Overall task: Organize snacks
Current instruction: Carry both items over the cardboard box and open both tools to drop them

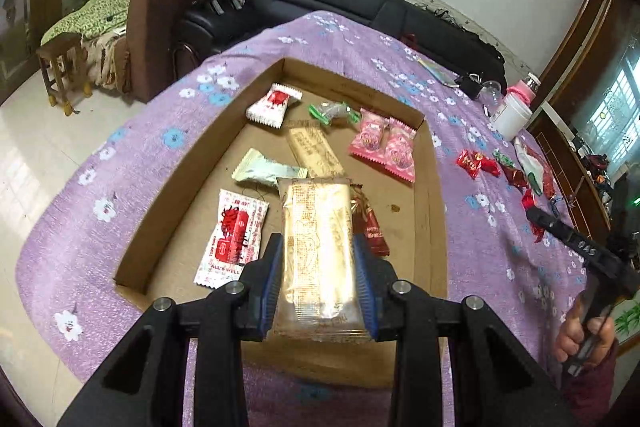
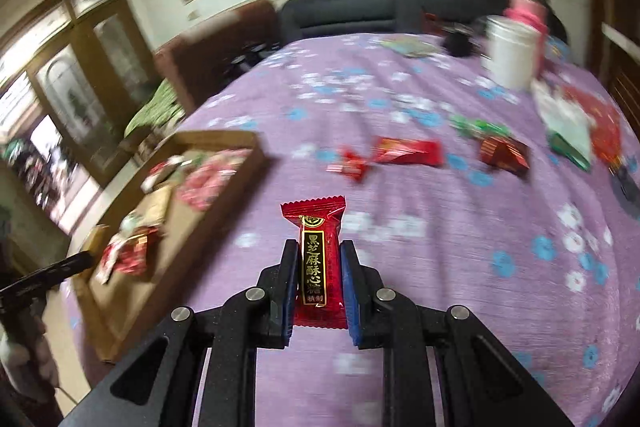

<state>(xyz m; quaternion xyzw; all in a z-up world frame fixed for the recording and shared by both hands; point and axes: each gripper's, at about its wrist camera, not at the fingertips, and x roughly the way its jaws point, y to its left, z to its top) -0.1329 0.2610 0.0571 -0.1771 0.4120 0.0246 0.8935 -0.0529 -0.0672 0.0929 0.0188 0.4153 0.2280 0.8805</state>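
Observation:
My left gripper [image 1: 318, 251] is shut on a golden clear-wrapped biscuit bar [image 1: 318, 247] and holds it above the near part of a shallow cardboard tray [image 1: 434, 187]. Several snacks lie in the tray: a red-and-white packet [image 1: 234, 237], a pale green packet [image 1: 264, 171], a second golden bar [image 1: 314, 151], two pink packets [image 1: 386, 143]. My right gripper [image 2: 319, 255] is shut on a dark red candy with gold characters [image 2: 318, 259], held above the purple cloth; the tray [image 2: 224, 143] lies to its left. The right gripper also shows at the left wrist view's right edge [image 1: 568, 237].
Loose red and green candies [image 2: 404, 151] lie on the purple flowered cloth [image 2: 440, 267] right of the tray. A white tub [image 2: 510, 53] and pink bottle [image 2: 524, 9] stand at the far right. A black sofa [image 1: 360, 7] and brown armchair [image 1: 176, 3] stand beyond the table.

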